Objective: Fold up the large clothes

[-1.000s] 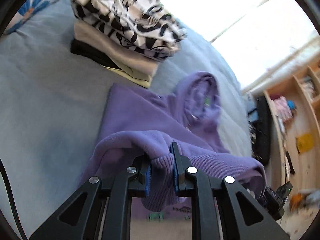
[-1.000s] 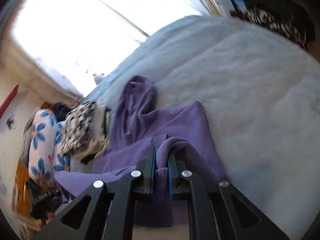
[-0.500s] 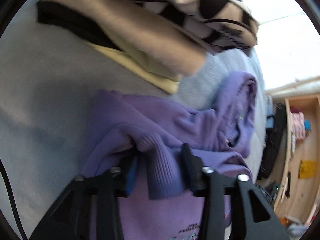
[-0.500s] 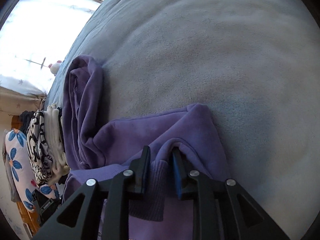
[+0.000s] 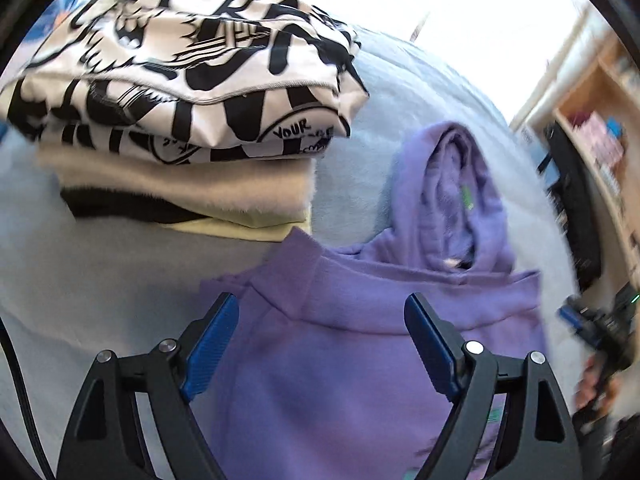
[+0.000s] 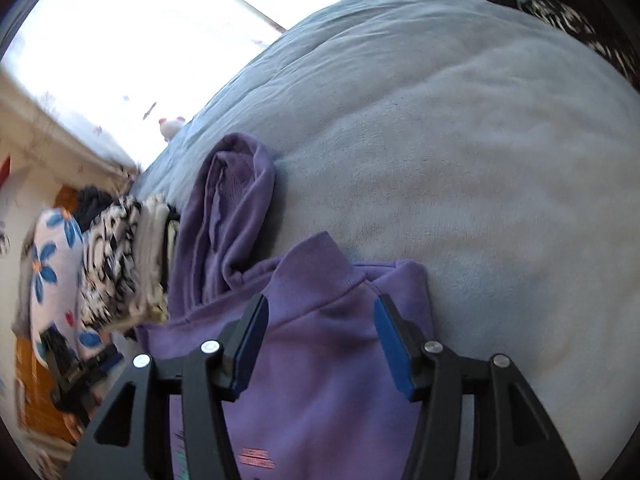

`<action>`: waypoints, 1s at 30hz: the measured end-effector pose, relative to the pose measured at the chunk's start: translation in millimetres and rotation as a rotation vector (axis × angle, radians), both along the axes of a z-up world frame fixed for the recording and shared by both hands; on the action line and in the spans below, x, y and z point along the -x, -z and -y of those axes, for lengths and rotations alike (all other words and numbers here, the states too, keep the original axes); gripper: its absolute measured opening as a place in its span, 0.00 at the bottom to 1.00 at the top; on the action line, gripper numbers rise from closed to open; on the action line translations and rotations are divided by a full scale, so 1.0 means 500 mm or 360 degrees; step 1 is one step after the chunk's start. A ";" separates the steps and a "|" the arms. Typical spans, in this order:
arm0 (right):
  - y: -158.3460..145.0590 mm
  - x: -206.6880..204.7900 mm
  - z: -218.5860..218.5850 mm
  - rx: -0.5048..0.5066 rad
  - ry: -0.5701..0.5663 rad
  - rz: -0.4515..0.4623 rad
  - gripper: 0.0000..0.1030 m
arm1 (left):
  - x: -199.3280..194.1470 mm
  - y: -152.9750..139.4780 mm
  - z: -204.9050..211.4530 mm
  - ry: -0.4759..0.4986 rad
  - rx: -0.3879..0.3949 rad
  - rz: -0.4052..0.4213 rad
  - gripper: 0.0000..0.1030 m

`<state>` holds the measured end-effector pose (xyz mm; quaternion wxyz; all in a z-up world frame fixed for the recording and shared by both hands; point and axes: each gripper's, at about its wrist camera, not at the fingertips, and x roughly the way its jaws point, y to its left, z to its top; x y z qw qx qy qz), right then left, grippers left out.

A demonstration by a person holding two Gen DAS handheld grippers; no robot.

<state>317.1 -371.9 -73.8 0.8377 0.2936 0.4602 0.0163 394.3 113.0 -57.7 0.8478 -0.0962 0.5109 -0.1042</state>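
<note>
Hovering with jaws spread, the left gripper [image 5: 320, 336] and right gripper [image 6: 318, 332] grasp nothing; the folded hoodie [image 5: 340, 360] could spring open, its thick hem unweighted.

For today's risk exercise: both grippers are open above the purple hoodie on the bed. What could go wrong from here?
1. The hoodie's hood lies unfolded, so the bundle may come out uneven.
2. The stack of folded clothes sits close beside the purple hoodie; the left gripper could knock it.
3. The right gripper might snag the folded-over hem.
</note>
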 end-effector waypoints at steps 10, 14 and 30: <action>0.088 -0.065 -0.011 0.0123 -0.0177 0.0004 0.54 | -0.042 0.110 0.037 0.0132 -0.0294 0.0063 0.81; 0.118 -0.081 -0.017 0.0125 -0.0213 0.0013 0.53 | -0.052 0.119 0.051 0.0132 -0.0281 0.0113 0.56; -0.007 0.026 -0.020 0.0503 0.0110 0.0264 0.10 | -0.006 0.019 0.010 -0.0029 -0.0085 0.0306 0.10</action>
